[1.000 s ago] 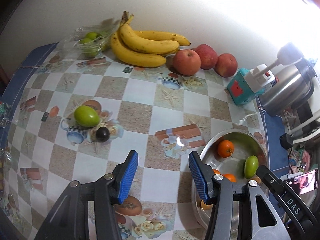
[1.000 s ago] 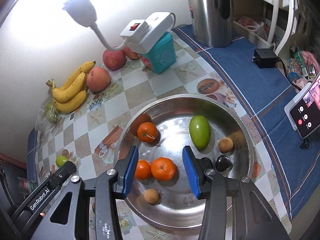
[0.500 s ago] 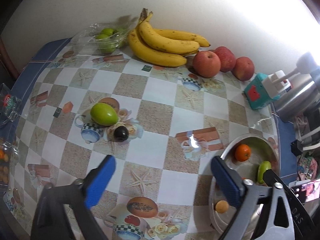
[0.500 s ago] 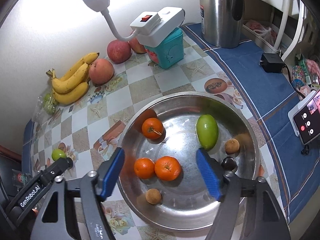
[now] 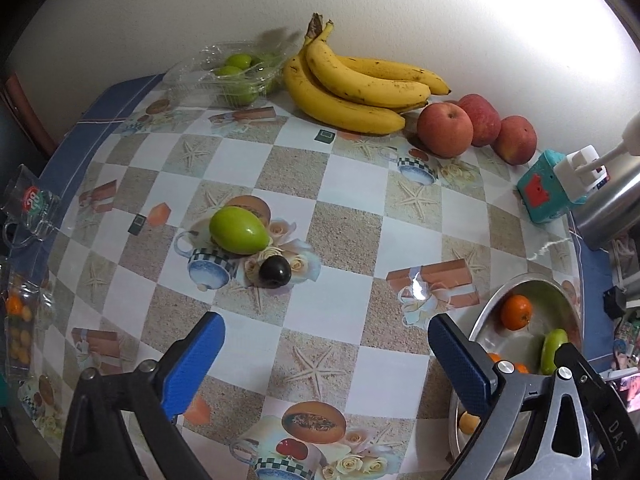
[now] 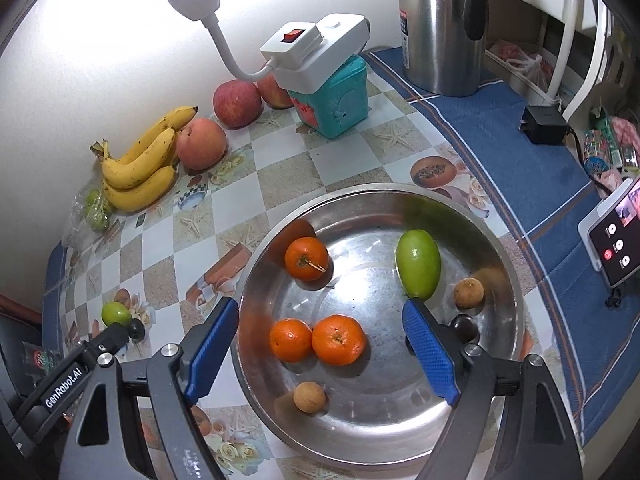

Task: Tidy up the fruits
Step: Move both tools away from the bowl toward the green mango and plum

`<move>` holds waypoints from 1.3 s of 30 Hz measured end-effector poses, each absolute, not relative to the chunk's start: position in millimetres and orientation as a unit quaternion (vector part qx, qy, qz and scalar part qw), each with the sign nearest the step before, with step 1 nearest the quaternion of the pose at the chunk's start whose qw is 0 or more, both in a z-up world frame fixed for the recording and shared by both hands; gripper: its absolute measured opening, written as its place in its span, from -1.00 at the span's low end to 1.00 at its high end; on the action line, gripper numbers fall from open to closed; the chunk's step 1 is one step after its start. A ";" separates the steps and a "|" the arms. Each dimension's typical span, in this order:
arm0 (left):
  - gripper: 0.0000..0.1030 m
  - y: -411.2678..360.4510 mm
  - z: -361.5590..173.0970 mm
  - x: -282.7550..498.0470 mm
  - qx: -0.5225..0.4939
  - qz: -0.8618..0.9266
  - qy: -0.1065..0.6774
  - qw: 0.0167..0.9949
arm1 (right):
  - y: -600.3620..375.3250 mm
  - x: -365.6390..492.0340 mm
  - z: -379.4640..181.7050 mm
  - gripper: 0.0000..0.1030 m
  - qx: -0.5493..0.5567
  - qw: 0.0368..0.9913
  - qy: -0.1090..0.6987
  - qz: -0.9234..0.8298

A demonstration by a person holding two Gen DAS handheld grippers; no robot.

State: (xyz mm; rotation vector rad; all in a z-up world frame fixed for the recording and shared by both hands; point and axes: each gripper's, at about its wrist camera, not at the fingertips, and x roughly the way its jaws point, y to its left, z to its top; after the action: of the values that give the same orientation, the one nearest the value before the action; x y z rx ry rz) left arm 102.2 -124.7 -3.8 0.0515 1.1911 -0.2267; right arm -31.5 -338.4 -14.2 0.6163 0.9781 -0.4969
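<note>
On the patterned tablecloth lie a green fruit (image 5: 239, 230) and a small dark fruit (image 5: 274, 272), close together. My left gripper (image 5: 324, 332) hovers just short of them, its jaws opening wide with nothing between them. The steel bowl (image 6: 360, 192) holds three oranges (image 6: 338, 339), a green fruit (image 6: 418, 263), two small brown fruits (image 6: 468, 293) and a dark one (image 6: 464, 328). My right gripper (image 6: 320, 312) hangs open over the bowl, above the two front oranges, touching nothing.
Bananas (image 5: 360, 84), three apples (image 5: 445, 129) and a clear tray of green fruits (image 5: 236, 76) line the wall. A teal box (image 6: 336, 104) with a white switch block, a steel kettle (image 6: 440, 24) and a phone (image 6: 616, 236) stand to the right.
Both grippers went from narrow to wide open. The left view has shifted toward the green and dark fruit, which now sit nearer its fingers. The bowl's fruit has not moved.
</note>
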 end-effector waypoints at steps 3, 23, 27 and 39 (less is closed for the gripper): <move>1.00 -126.3 -1.1 101.8 0.029 -0.107 0.551 0.827 | -337.8 -30.3 -16.4 0.64 0.296 0.807 0.457 -0.230; 1.00 -107.8 18.8 117.6 0.129 -0.095 0.500 0.851 | -290.9 1.5 -17.7 0.65 0.256 0.819 0.482 -0.179; 1.00 -93.8 17.0 127.4 0.137 -0.075 0.502 0.851 | -274.7 10.9 -20.5 0.65 0.239 0.820 0.493 -0.165; 1.00 -22.0 18.1 159.0 0.096 -0.021 0.511 0.854 | -224.1 44.3 -28.6 0.64 0.205 0.829 0.507 -0.113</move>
State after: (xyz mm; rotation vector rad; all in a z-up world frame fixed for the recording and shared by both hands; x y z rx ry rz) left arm 159.0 -22.0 18.1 0.2012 1.0757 -0.0436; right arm 44.3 -224.1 -28.6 0.4353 1.0763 -0.2395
